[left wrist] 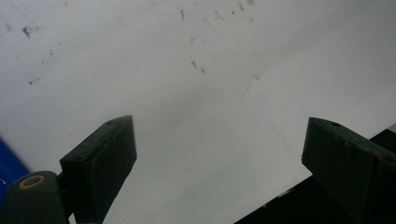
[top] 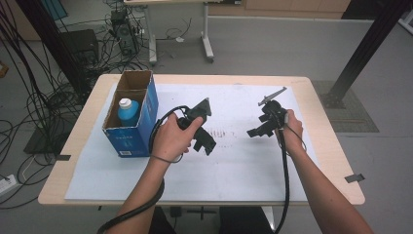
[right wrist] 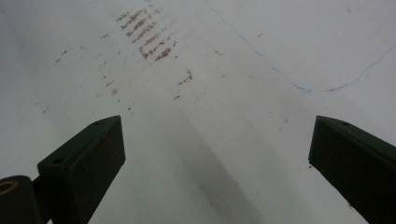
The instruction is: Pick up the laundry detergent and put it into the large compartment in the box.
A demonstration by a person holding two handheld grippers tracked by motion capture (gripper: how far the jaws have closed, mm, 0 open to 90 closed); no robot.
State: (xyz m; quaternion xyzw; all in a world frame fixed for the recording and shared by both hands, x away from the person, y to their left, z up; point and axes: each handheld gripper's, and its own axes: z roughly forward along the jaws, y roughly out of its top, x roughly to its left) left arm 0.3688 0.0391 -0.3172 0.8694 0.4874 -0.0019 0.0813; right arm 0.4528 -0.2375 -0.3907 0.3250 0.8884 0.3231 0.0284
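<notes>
Nearest the bottom edge of the high view, two forearms rise toward mid-frame, each hand carrying a tool above the white sheet (top: 243,165) that covers the table (top: 336,195). The left gripper (top: 204,141) sits just left of centre, the right gripper (top: 256,131) right of centre; each gripper view looks down past widely spread jaws with nothing between them onto bare, scuffed sheet. Farther up and to the left, an open blue cardboard box (top: 127,139) stands on the sheet, and inside it is a blue bottle with a white cap (top: 126,111), upright as far as can be told. The left gripper is near the box, though not touching it. The likely risk is in reaching for the bottle: the walls rise well above its cap, so spread jaws coming in at an angle could catch the rim and tip or shove the light box, or knock the bottle over inside.
</notes>
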